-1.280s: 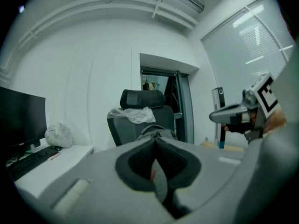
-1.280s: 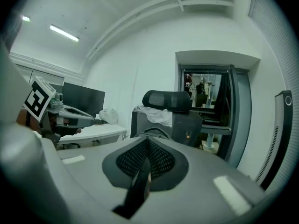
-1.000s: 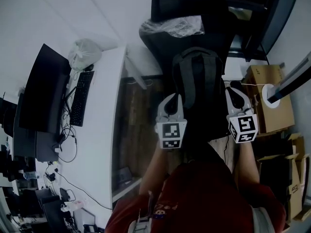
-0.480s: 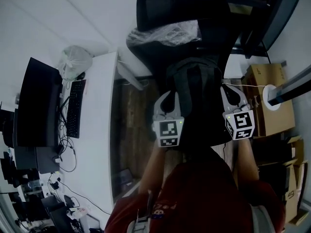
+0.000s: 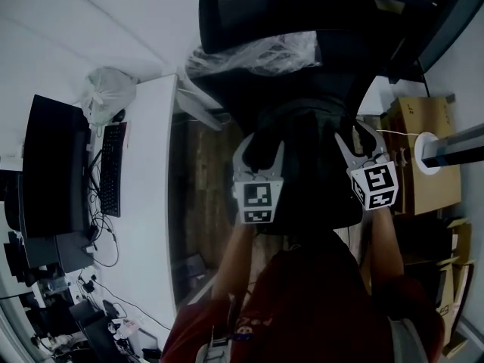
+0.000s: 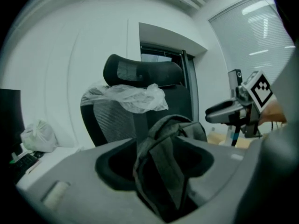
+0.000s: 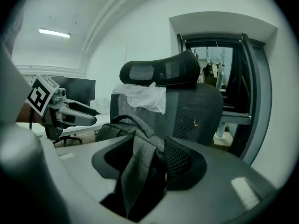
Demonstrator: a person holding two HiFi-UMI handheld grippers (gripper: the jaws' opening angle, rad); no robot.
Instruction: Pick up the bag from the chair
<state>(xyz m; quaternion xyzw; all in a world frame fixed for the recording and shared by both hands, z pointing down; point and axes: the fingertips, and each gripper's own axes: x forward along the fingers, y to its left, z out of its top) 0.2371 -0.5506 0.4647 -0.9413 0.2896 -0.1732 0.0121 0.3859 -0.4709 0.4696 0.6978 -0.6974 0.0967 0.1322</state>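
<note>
the bag [image 5: 302,138] sits on the chair [image 5: 257,6], between the left gripper [image 5: 261,148] and right gripper [image 5: 357,142]. both sets of jaws have just been opening. each has a strap [image 6: 161,171] lying loose in its gap, so nothing's gripped and the seat's probably carrying the weight.

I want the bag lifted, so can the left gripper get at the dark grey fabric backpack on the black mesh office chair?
Probably yes. The left gripper has just been opening its jaws, and a strap of the dark grey fabric backpack stands between them, nothing in the way.
</note>
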